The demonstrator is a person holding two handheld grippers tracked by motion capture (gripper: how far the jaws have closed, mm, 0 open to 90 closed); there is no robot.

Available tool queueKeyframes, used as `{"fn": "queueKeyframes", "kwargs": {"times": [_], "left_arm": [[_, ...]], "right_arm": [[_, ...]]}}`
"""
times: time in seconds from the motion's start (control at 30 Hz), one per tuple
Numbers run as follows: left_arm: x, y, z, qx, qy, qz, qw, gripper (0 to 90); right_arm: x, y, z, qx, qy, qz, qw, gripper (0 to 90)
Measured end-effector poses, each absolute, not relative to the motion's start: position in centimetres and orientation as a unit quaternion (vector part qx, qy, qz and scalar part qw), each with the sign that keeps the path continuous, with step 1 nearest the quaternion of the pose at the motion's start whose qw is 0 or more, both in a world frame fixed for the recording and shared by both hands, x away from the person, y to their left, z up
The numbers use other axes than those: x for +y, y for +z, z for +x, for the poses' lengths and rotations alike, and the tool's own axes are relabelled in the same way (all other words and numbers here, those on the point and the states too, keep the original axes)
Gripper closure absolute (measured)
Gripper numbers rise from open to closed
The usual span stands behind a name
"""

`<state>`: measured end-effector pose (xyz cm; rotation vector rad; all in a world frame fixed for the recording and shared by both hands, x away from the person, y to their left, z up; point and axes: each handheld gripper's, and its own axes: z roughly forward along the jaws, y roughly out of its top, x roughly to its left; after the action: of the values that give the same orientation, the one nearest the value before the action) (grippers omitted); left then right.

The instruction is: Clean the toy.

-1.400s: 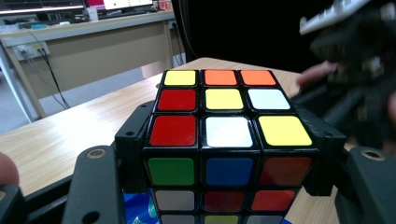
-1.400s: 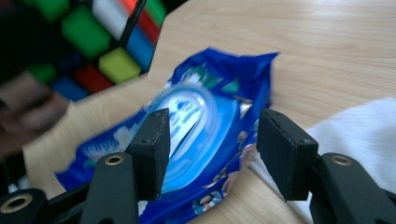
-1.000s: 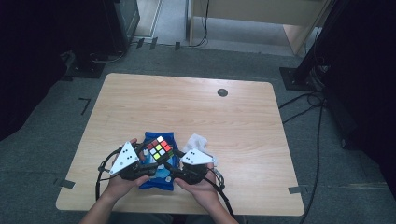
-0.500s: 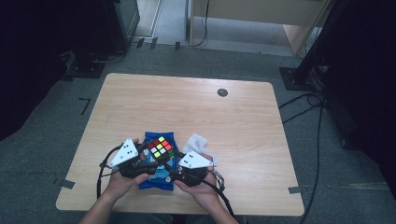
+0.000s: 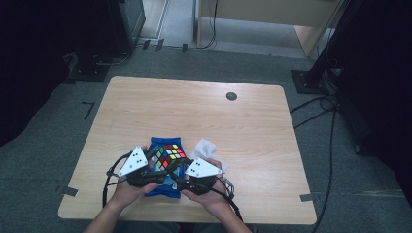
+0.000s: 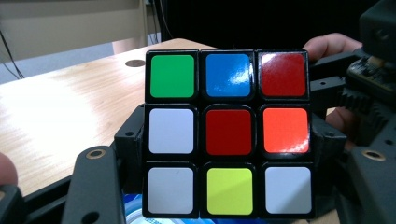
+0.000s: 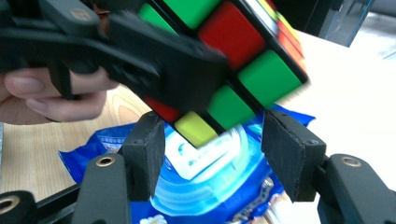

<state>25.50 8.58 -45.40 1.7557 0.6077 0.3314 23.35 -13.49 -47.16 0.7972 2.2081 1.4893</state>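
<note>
One Rubik's cube held above the near-centre of the table, tilted, one corner toward the far side; a cube has no long axis. Left gripper fingers clamp it on both sides. Right gripper fingers stand apart just below the cube's low corner, not touching it. One blue wet-wipe pack lies underneath, mostly hidden. One crumpled white tissue to the right, partly covered.

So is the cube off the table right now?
Yes, lifted: the cube hangs over the blue wipes pack, pinched in the left claw.
</note>
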Motion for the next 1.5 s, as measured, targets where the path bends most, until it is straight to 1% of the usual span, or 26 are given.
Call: {"fn": "queueKeyframes", "kwargs": {"times": [0.1, 0.2, 0.4, 0.5, 0.6, 0.7, 0.77, 0.87, 0.9, 1.0, 1.1, 1.17, 1.2, 1.3, 1.4, 1.43, 1.47, 1.5], "left_arm": [[8.8, -45.4, 25.7, 0.266, 0.130, 0.749, 0.593, 33.9], [8.6, -45.5, 25.7, 0.260, 0.123, 0.755, 0.590, 33.9], [8.0, -45.6, 25.4, 0.262, 0.139, 0.759, 0.580, 33.8], [8.0, -45.5, 25.4, 0.267, 0.135, 0.755, 0.584, 33.7], [7.7, -45.7, 25.5, 0.269, 0.131, 0.762, 0.575, 33.0], [7.8, -45.7, 25.3, 0.269, 0.140, 0.758, 0.577, 33.3], [7.9, -45.6, 25.3, 0.265, 0.145, 0.757, 0.579, 33.6], [8.7, -45.4, 25.5, 0.274, 0.142, 0.745, 0.591, 33.7], [8.9, -45.4, 25.6, 0.276, 0.144, 0.744, 0.591, 33.7], [9.4, -45.3, 25.9, 0.285, 0.152, 0.742, 0.588, 33.7], [9.7, -45.4, 26.1, 0.291, 0.153, 0.741, 0.586, 33.7], [9.6, -45.4, 26.0, 0.291, 0.155, 0.742, 0.584, 33.7], [9.6, -45.4, 26.0, 0.290, 0.156, 0.743, 0.583, 33.7], [9.6, -45.5, 26.0, 0.287, 0.158, 0.746, 0.580, 33.7], [9.6, -45.5, 26.1, 0.289, 0.158, 0.747, 0.578, 33.7], [9.6, -45.5, 26.2, 0.290, 0.157, 0.747, 0.577, 33.7], [9.6, -45.6, 26.2, 0.290, 0.158, 0.747, 0.577, 33.7], [9.6, -45.6, 26.2, 0.290, 0.158, 0.748, 0.576, 33.7]], "right_arm": [[-13.7, -47.2, 23.5, 0.777, 0.534, 0.289, 0.167, 46.2], [-13.3, -47.0, 23.1, 0.780, 0.532, 0.278, 0.175, 47.4], [-13.0, -46.9, 22.8, 0.783, 0.525, 0.276, 0.188, 46.8], [-13.0, -46.8, 22.7, 0.779, 0.528, 0.279, 0.190, 46.7], [-13.1, -46.6, 22.6, 0.775, 0.534, 0.276, 0.194, 46.7], [-13.1, -46.5, 22.6, 0.775, 0.536, 0.270, 0.198, 46.8], [-13.1, -46.5, 22.6, 0.775, 0.539, 0.266, 0.193, 46.9], [-13.4, -46.3, 22.8, 0.777, 0.536, 0.267, 0.195, 44.7], [-13.8, -46.3, 23.1, 0.775, 0.537, 0.270, 0.193, 42.5], [-14.8, -46.3, 23.8, 0.769, 0.529, 0.297, 0.201, 42.6], [-16.8, -46.5, 24.9, 0.753, 0.523, 0.343, 0.204, 43.1], [-18.2, -46.9, 25.8, 0.749, 0.495, 0.381, 0.222, 44.0], [-18.7, -47.0, 26.2, 0.748, 0.484, 0.395, 0.223, 44.5], [-20.7, -48.1, 27.5, 0.741, 0.454, 0.447, 0.212, 46.6], [-21.6, -49.2, 28.2, 0.752, 0.425, 0.458, 0.211, 48.6], [-21.8, -49.6, 28.3, 0.754, 0.419, 0.463, 0.202, 49.5], [-21.9, -49.9, 28.4, 0.754, 0.409, 0.470, 0.208, 51.7], [-22.1, -50.2, 28.5, 0.749, 0.396, 0.481, 0.224, 52.2]]}}
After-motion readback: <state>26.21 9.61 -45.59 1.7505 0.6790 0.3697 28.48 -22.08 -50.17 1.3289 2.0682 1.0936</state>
